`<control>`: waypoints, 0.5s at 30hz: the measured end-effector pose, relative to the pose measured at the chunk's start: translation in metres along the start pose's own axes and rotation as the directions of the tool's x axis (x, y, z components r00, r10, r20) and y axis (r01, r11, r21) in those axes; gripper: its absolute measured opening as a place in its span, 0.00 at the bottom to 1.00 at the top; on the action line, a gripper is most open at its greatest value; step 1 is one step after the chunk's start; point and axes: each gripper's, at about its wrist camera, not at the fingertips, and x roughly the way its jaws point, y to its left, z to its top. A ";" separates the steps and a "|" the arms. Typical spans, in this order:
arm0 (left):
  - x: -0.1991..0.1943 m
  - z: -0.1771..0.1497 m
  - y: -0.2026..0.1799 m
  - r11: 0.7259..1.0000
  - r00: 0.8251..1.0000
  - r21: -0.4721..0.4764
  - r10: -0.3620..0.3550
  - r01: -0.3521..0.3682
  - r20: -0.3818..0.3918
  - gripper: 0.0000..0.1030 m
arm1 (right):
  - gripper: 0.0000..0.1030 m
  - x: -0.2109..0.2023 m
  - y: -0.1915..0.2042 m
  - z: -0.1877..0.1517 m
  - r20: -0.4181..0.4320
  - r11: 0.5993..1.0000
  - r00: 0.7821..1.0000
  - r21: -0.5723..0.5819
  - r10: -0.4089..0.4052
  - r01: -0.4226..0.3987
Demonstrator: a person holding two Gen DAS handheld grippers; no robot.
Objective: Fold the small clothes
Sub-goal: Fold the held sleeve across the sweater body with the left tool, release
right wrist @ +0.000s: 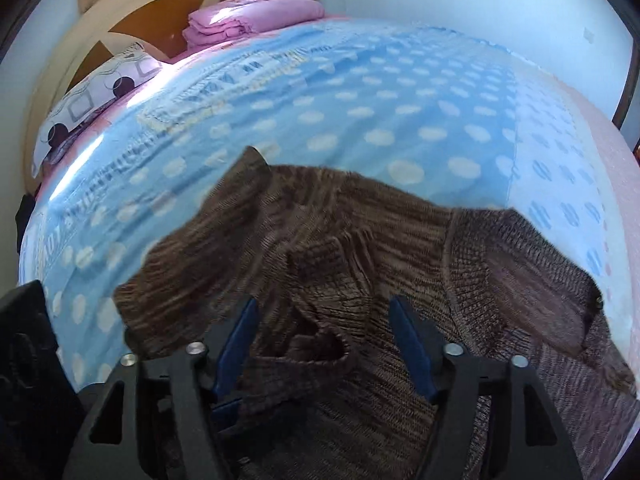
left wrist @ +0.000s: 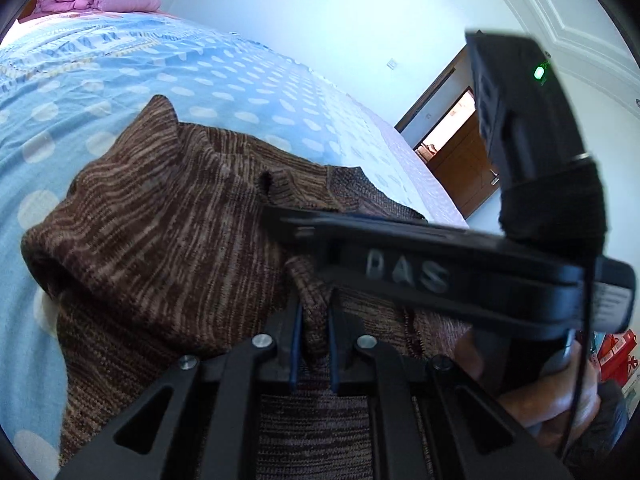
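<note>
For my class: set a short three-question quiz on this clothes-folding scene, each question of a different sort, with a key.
1. True or false: the left gripper is shut on a fold of the brown knitted sweater.
2. What lies under the sweater? A) a wooden table B) a blue bedspread with pale dots C) a green carpet
3. Fill in: the folded blanket near the headboard is ____ in colour.

Key: 1 true; 2 B; 3 pink.
</note>
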 end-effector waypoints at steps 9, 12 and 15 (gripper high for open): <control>0.002 0.008 -0.029 0.987 0.996 0.129 0.093 -0.091 -0.004 0.10 | 0.05 -0.047 -0.054 -0.033 0.233 0.909 0.958 0.338 0.169 -0.243; -0.009 0.006 -0.055 0.966 0.994 0.233 0.100 -0.109 0.050 0.10 | 0.05 -0.065 -0.068 -0.041 0.295 0.862 0.933 0.398 0.204 -0.314; -0.017 0.001 -0.088 0.948 0.996 0.308 0.066 -0.083 0.063 0.10 | 0.05 -0.090 -0.083 -0.048 0.352 0.837 0.911 0.415 0.213 -0.356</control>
